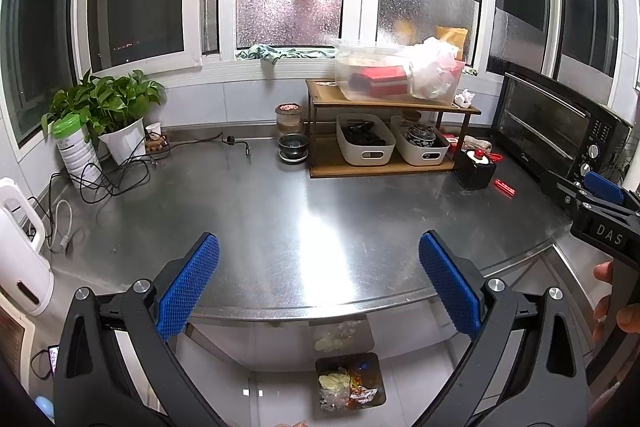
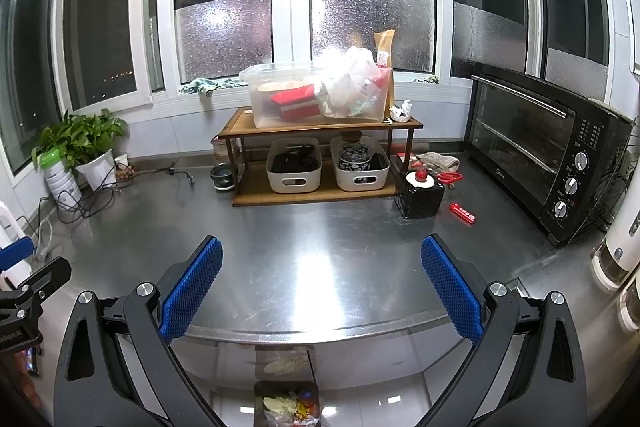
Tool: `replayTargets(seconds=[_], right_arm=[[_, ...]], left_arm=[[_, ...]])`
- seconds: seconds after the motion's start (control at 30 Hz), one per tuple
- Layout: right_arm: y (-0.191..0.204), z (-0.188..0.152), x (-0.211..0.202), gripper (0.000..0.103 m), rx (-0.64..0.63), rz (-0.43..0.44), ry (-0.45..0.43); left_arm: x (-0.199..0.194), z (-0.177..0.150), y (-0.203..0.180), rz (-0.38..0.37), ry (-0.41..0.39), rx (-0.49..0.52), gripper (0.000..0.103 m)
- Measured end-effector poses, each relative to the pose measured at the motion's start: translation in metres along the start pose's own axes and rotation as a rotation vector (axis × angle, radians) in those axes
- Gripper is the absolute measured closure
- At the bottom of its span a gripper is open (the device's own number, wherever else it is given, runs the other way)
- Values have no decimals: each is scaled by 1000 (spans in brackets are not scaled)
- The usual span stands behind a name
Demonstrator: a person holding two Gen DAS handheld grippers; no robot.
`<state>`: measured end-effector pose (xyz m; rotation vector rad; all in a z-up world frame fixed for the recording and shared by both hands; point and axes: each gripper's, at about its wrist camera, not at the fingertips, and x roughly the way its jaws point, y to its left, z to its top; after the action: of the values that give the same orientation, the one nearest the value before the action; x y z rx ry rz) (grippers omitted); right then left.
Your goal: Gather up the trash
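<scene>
Both grippers hover over the front edge of a steel counter [image 1: 280, 211], and both are open with nothing between the pads. My left gripper [image 1: 319, 239] looks down past the edge at a dark trash bin [image 1: 350, 381] on the floor, holding wrappers and scraps. My right gripper [image 2: 322, 241] sees the same trash bin [image 2: 288, 405] below. A small red wrapper [image 2: 463, 213] [image 1: 505, 187] lies on the counter near the oven. A crumpled white paper ball [image 2: 401, 111] [image 1: 464, 97] sits on the wooden shelf's top right corner.
A wooden shelf [image 2: 320, 125] carries a clear plastic box [image 2: 312, 95] and two white bins. A black toaster oven [image 2: 540, 147] stands at the right, a black cube [image 2: 420, 199] beside the shelf. A potted plant [image 1: 116, 107], cables and a white kettle [image 1: 20, 247] crowd the left.
</scene>
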<state>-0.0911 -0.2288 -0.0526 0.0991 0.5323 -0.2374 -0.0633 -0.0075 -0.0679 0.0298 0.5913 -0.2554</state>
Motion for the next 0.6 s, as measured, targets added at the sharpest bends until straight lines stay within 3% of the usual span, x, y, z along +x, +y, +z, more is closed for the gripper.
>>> replayTargets(seconds=[0.6], right_arm=[[-3, 3, 2, 3, 4, 4, 2]], left_arm=[[2, 4, 3, -2, -1, 4, 8]])
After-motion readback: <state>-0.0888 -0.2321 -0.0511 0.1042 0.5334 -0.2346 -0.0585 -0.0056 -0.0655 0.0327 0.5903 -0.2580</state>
